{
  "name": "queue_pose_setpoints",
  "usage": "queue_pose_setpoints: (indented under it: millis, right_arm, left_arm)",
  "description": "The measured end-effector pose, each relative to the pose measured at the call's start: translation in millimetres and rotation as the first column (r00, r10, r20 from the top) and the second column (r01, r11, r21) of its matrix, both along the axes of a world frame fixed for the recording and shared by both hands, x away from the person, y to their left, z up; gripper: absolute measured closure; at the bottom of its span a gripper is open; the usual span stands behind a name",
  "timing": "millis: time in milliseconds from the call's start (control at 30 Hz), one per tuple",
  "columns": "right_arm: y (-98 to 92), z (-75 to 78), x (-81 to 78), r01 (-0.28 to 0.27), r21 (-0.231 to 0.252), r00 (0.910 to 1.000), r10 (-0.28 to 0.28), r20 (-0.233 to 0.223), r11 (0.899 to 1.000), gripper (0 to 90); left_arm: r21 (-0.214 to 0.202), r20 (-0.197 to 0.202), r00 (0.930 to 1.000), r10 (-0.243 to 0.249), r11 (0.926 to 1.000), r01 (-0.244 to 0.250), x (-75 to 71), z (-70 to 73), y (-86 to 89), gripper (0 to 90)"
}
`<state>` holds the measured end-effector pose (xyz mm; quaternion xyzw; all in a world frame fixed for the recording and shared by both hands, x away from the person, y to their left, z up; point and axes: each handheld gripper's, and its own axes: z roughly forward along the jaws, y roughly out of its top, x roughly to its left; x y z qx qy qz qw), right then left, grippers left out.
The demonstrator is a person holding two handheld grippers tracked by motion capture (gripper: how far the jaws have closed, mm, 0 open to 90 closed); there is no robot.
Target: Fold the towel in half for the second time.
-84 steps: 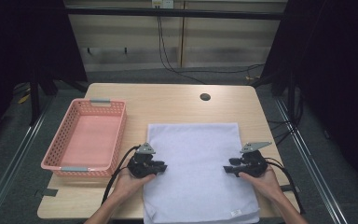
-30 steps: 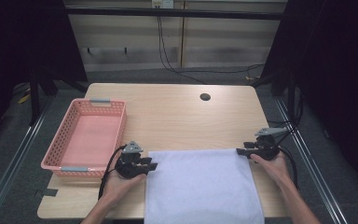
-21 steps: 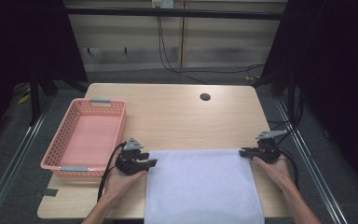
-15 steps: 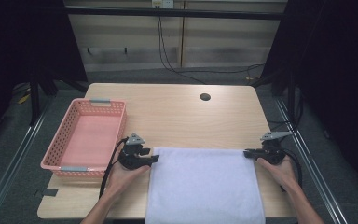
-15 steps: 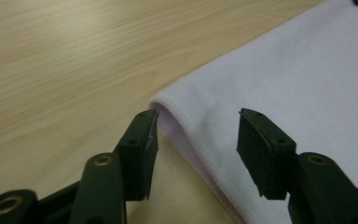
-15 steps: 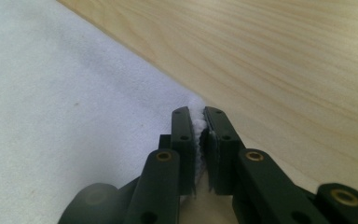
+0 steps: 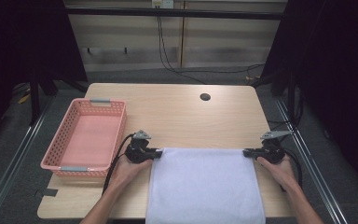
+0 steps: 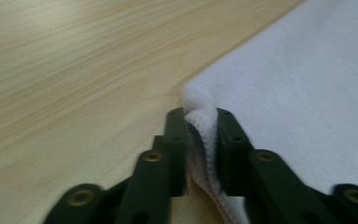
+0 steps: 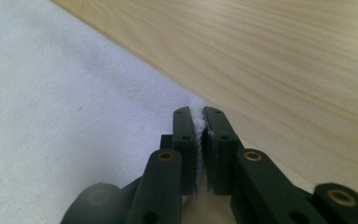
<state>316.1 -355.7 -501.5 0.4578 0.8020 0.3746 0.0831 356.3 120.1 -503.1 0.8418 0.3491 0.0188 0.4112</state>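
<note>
A white towel (image 7: 204, 184) lies flat on the near half of the wooden table (image 7: 177, 116), its front edge hanging over the table's near side. My left gripper (image 7: 157, 152) is shut on the towel's far left corner (image 8: 200, 121); its jaws have just closed, and the cloth is pinched between them. My right gripper (image 7: 245, 152) is shut on the far right corner (image 9: 199, 125), with a thin fold of towel squeezed between its black jaws. In the left gripper view and the right gripper view, the towel (image 8: 307, 88) (image 9: 65, 102) spreads away smooth from each pinched corner.
A pink plastic basket (image 7: 85, 138) stands at the table's left side, close beside my left hand. A round cable hole (image 7: 205, 97) sits near the far edge. Bare wood stretches between the towel and the far edge. Dark floor and rails flank the table.
The towel's far edge has been drawn toward the person, leaving it shorter on the table. Both grippers then shifted to the new far corners and closed on them.
</note>
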Motion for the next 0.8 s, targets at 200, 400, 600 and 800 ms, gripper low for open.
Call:
queue_pose_setpoints:
  millis: [200,400,600,800]
  right_arm:
    - [-5.6,11.8,2.0,0.020,0.074,0.9993,-0.022,0.029,0.997,85.8]
    - [-14.9,31.3,4.2,0.041,0.147,0.9947,-0.054,0.088,0.988,86.1]
    - [-16.8,51.2,11.5,0.048,0.167,0.9868,-0.072,0.145,0.985,86.1]
    - [-16.9,73.4,28.0,0.037,0.170,0.9811,-0.069,0.181,0.985,86.2]
  left_arm:
    - [-0.107,-0.007,0.9992,0.040,0.9934,-0.041,1.9,12.3,1.5,83.9]
    - [-0.125,0.053,0.9974,0.049,0.9913,-0.042,4.8,40.5,-4.7,84.1]
    - [-0.131,0.106,0.9928,0.057,0.9905,-0.043,13.0,66.0,-4.1,84.2]
    - [-0.119,0.138,0.9872,0.080,0.9909,-0.063,26.1,80.1,3.3,84.2]
